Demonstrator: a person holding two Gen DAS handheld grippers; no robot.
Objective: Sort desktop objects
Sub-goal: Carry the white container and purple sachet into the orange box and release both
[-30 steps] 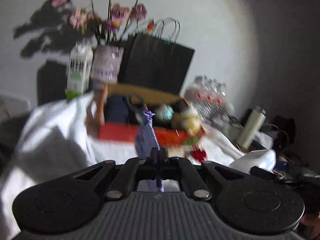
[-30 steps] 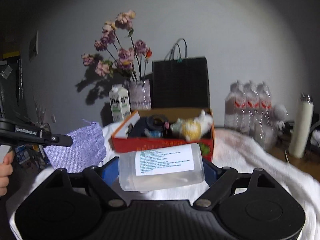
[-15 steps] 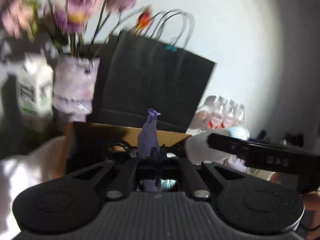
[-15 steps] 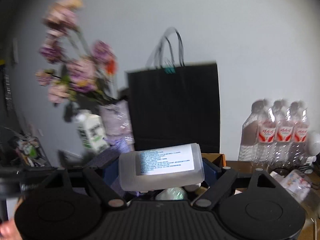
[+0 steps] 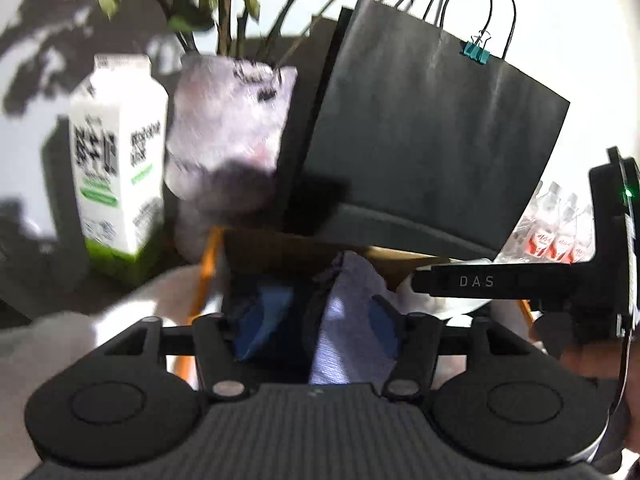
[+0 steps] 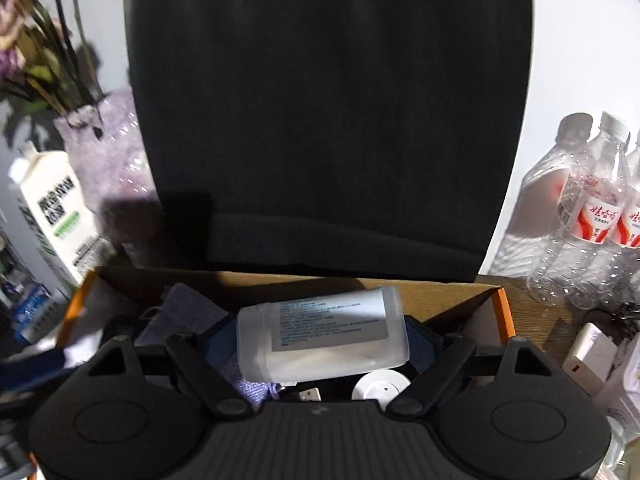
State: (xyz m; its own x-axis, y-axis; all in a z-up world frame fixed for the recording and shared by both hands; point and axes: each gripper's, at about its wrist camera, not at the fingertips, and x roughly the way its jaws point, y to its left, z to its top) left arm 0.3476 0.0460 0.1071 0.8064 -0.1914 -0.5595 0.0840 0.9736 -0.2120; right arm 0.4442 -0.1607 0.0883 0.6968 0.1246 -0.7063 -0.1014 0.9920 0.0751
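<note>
My left gripper is open over the orange cardboard box. The lilac cloth pouch lies loose between its spread fingers, inside the box. My right gripper is shut on a translucent plastic bottle with a white label and holds it sideways just above the box. The pouch also shows in the right wrist view, at the left inside the box. A white round object lies in the box under the bottle. The right gripper's body shows at the right of the left wrist view.
A black paper bag stands right behind the box. A milk carton and a vase of flowers stand at the back left. Water bottles stand at the right, with a white charger on the wooden table.
Both grippers moved forward and down over the box. The left gripper opened and let go of the pouch, which now lies in the box. The right still holds the bottle.
</note>
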